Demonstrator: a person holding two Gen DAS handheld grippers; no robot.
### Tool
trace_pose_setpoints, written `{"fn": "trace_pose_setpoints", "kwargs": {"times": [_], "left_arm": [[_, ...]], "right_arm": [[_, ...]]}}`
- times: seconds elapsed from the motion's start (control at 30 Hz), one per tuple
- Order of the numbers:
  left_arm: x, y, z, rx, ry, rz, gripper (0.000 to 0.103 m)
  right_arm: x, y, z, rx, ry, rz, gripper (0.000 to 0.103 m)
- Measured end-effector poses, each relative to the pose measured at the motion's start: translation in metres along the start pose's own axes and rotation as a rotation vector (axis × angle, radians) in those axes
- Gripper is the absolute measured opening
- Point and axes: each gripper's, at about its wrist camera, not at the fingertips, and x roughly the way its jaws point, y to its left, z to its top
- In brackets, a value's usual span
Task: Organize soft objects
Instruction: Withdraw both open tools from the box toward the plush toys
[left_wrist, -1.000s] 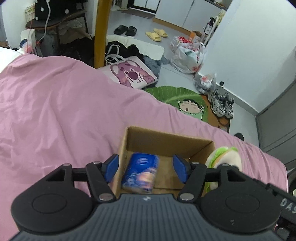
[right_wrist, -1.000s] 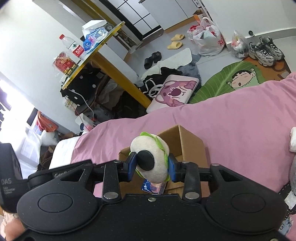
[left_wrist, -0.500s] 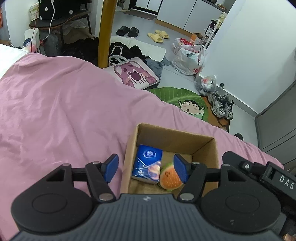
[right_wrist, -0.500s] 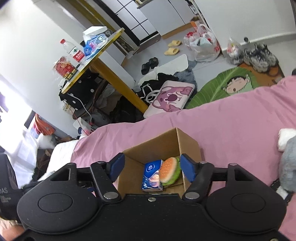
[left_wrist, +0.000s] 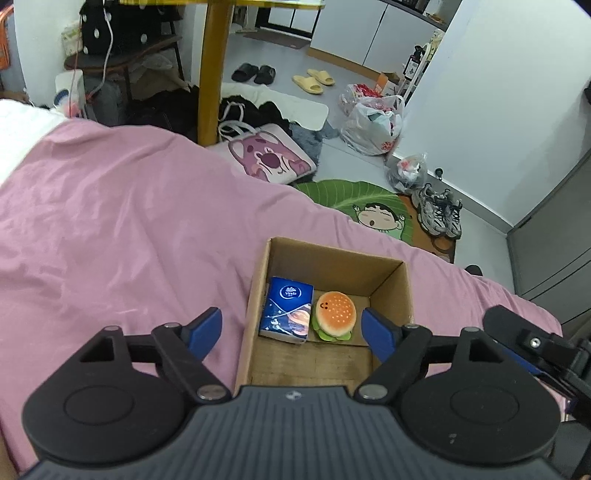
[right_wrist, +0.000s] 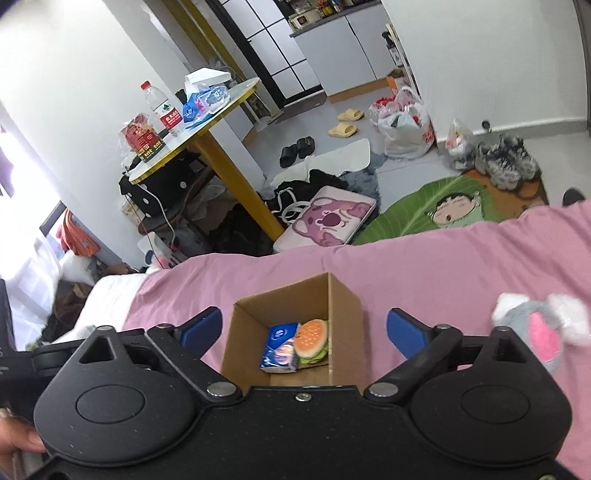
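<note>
A cardboard box (left_wrist: 391, 291) (right_wrist: 347, 306) stands open on the pink bedcover (left_wrist: 129, 221). Inside lie a blue tissue pack (left_wrist: 287, 310) (right_wrist: 277, 345) and a plush burger (left_wrist: 334, 314) (right_wrist: 311, 336), side by side. My left gripper (left_wrist: 291, 328) hovers above the box's near side, its jaws still opening, nothing between them. My right gripper (right_wrist: 303, 330) hangs above the box too, jaws opening wide and empty. A grey plush with pink ears (right_wrist: 543, 328) lies on the bedcover to the right of the box, partly behind the right gripper's frame.
Beyond the bed's edge the floor holds a pink cartoon bag (left_wrist: 271, 160), a green leaf mat (left_wrist: 351, 199), sneakers (left_wrist: 439, 214), plastic bags (left_wrist: 373, 125) and slippers. A yellow-legged table (right_wrist: 207, 122) with bottles stands behind. A hand (right_wrist: 18, 443) shows at the right view's lower left.
The right gripper let go of the plush burger, which now lies in the box beside the tissue pack. Both grippers opened wider and rose away from the box.
</note>
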Motion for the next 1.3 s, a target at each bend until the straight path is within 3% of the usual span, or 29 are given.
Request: {"fn": "trace_pose_setpoints", "kwargs": {"times": [0.33,0.83,1.1,1.3], "left_arm": [[-0.037,-0.027,-0.014,0.071,-0.059,-0.009,0.102],[-0.08,-0.078,-0.042,0.157,-0.167,-0.041,0.103],[-0.081,-0.111,-0.058,0.2,-0.146,-0.034,0.102],[-0.082,-0.128,-0.068,0.188,-0.132,-0.012,0.102]], "right_arm": [[-0.047,-0.017,0.005,-0.056,-0.036,-0.018,0.103],[-0.095,-0.073,-0.012,-0.006,-0.044,-0.069,0.103],[-0.104,-0.112,-0.02,0.092,-0.03,-0.072,0.103],[-0.108,-0.128,-0.025,0.085,-0.016,-0.035,0.103]]}}
